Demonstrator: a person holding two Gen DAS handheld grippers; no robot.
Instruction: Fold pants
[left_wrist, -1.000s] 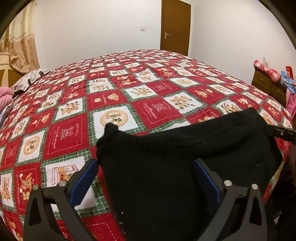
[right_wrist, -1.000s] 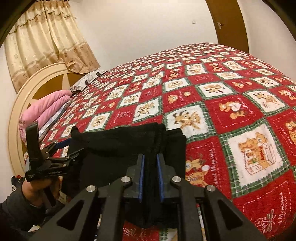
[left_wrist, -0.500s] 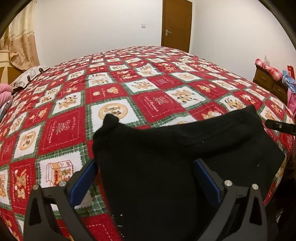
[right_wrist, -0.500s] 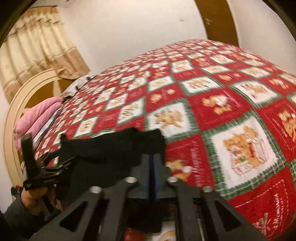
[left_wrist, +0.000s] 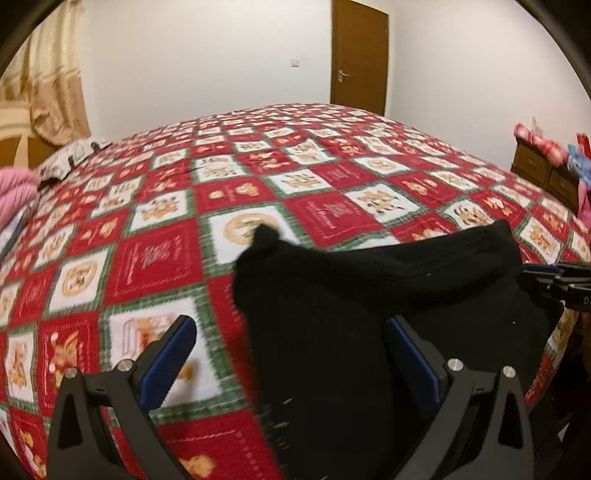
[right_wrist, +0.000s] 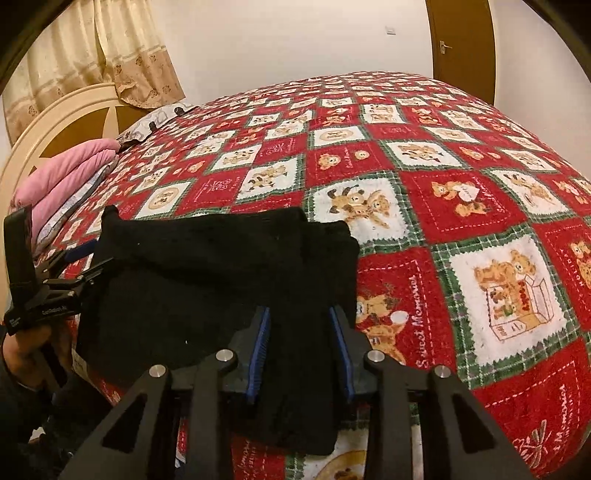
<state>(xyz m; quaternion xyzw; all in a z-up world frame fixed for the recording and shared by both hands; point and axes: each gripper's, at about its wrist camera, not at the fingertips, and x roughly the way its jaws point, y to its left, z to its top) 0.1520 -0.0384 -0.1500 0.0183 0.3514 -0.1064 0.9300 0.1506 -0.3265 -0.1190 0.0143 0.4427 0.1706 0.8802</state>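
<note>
The black pants (left_wrist: 369, 295) lie folded in a thick bundle at the near edge of the bed, also seen in the right wrist view (right_wrist: 221, 266). My left gripper (left_wrist: 291, 354) is open wide, its blue pads on either side of the bundle's left part, not pinching it. It also shows at the left of the right wrist view (right_wrist: 79, 264). My right gripper (right_wrist: 301, 343) is open with the jaws apart around the bundle's right edge, cloth lying between the pads. Its tip shows at the right edge of the left wrist view (left_wrist: 554, 277).
The bed carries a red, green and white bear-patterned quilt (right_wrist: 461, 206). Folded pink bedding (right_wrist: 62, 177) and a pillow (right_wrist: 155, 122) lie by the headboard. A wooden dresser (left_wrist: 543, 173) with clothes stands at the right; a brown door (left_wrist: 360, 55) is behind.
My right gripper was shut on the pants' edge and has opened, letting the cloth go. The bundle has settled on the bed. My left gripper stays open and has shifted slightly.
</note>
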